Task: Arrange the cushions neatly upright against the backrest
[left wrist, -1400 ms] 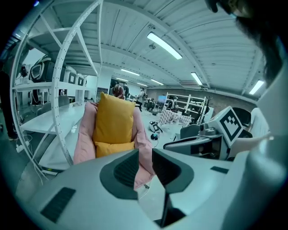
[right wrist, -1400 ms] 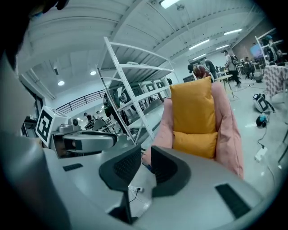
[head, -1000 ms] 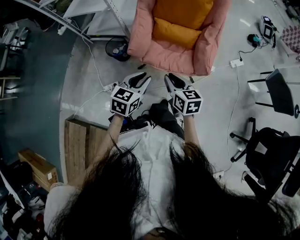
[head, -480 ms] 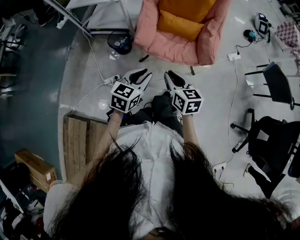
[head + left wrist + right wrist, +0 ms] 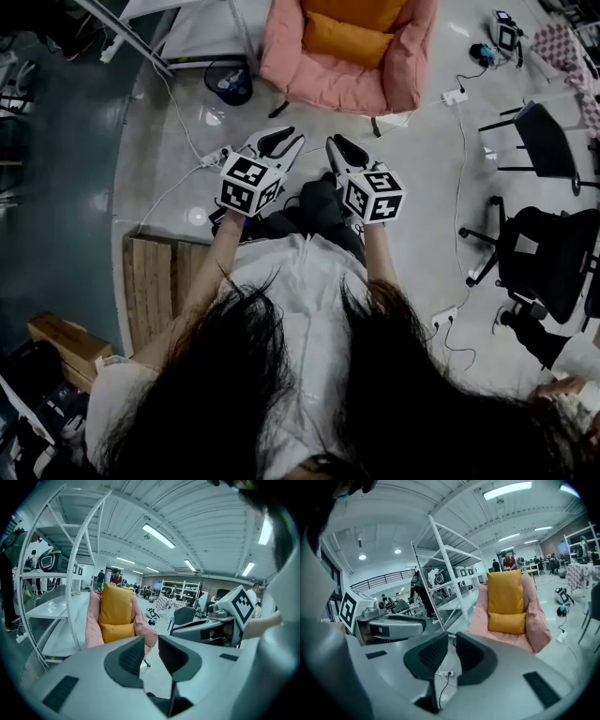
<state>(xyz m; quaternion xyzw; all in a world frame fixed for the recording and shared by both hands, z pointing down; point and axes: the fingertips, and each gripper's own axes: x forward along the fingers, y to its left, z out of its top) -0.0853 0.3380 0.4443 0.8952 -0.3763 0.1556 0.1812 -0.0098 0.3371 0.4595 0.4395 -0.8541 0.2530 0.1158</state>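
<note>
Grey floor [image 5: 422, 169]: a pink armchair [image 5: 281, 56] holds yellow cushions [image 5: 347, 39]; our left gripper [image 5: 281, 139] and right gripper [image 5: 339, 148] (both empty) gape narrowly.

Two yellow cushions [image 5: 505, 593], one pink armchair [image 5: 538, 626], one wooden pallet [image 5: 155, 289] — and two tongs: left tongs [image 5: 289, 137], right tongs [image 5: 335, 142].

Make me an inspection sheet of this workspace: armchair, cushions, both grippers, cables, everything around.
Surface: grey floor, glossy.
Job's things: pink armchair; tall orange cushion upright against its backrest; small orange cushion on the seat before it.
Clutter: wooden pallet, cardboard box.
Grippers: left gripper and right gripper short of the armchair, jaws slightly apart, empty.
Cables: white cable to a power strip; second power strip beside the armchair.
Surroundings: black office chair, white shelving frame.
</note>
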